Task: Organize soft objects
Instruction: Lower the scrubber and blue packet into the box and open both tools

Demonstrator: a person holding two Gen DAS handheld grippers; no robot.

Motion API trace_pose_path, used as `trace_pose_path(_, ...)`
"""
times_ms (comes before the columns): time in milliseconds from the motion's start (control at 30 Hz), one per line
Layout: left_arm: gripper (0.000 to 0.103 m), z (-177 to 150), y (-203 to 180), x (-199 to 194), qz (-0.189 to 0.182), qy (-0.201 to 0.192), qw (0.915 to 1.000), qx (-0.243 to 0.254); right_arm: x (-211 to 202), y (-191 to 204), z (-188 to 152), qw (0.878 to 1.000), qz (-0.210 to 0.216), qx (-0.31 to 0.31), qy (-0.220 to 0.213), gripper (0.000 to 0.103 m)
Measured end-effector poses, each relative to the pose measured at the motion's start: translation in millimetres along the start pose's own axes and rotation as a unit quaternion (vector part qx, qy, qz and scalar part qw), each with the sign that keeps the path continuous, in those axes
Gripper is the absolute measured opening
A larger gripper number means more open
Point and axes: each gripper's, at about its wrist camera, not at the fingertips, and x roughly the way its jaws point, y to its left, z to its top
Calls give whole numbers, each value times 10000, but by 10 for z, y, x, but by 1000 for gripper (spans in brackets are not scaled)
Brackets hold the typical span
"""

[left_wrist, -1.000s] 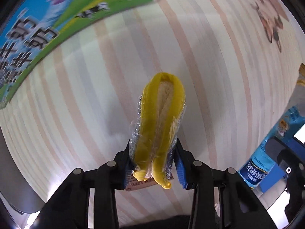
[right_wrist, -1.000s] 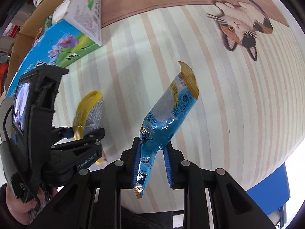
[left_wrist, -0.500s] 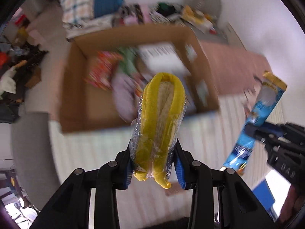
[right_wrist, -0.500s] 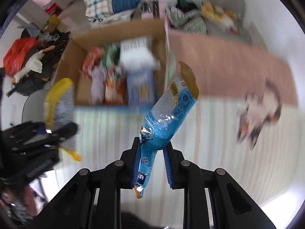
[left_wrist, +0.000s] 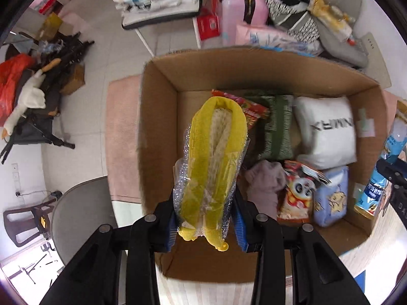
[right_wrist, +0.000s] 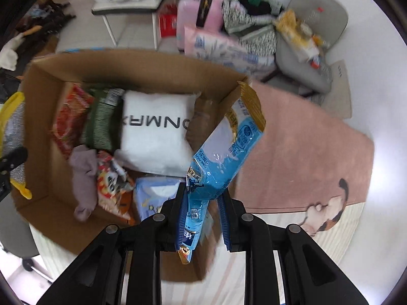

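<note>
My left gripper (left_wrist: 206,216) is shut on a yellow sponge in clear wrap (left_wrist: 216,157), held over the left part of an open cardboard box (left_wrist: 157,132). My right gripper (right_wrist: 202,218) is shut on a light blue snack bag (right_wrist: 226,152), held over the box's right wall (right_wrist: 223,94). The blue bag also shows at the right edge of the left wrist view (left_wrist: 379,183). The sponge shows at the left edge of the right wrist view (right_wrist: 10,117).
The box holds a white pillow (left_wrist: 326,132), a green knit item (left_wrist: 277,127), a red snack bag (left_wrist: 251,109), a mauve cloth (left_wrist: 264,185), a panda bag (left_wrist: 297,190) and a pale blue pack (left_wrist: 330,198). A pink rug (right_wrist: 305,157), a grey chair (right_wrist: 313,33) and clutter lie beyond.
Both grippers swung up from the striped mat toward the open box and now hold their items over it. Both grips are unchanged.
</note>
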Motion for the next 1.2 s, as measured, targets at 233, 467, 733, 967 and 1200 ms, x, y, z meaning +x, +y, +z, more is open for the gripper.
trace_pose_path(233,48,221,20,253,-529,340,9980,-48,317,110,210,9992,-226,-34,323,71)
trace_pose_path(467,89,222,51,161,-819,69,9965,-123,10,48,157,9982,551,250,-11,85)
trace_pose_path(733,100,9,88,91,-915,-139,9955,-222,-17,122,-161,9927,1096,480,-167,103)
trace_pose_path(967,100,-213,50,54,-756,-433,9959,-239,30,257,-419,9900,1228,617,-319,103)
trace_pose_path(1200,100,-336,-16,9,-687,-583,9957,-212,-34,239,-542,9886,1235,747,-424,103)
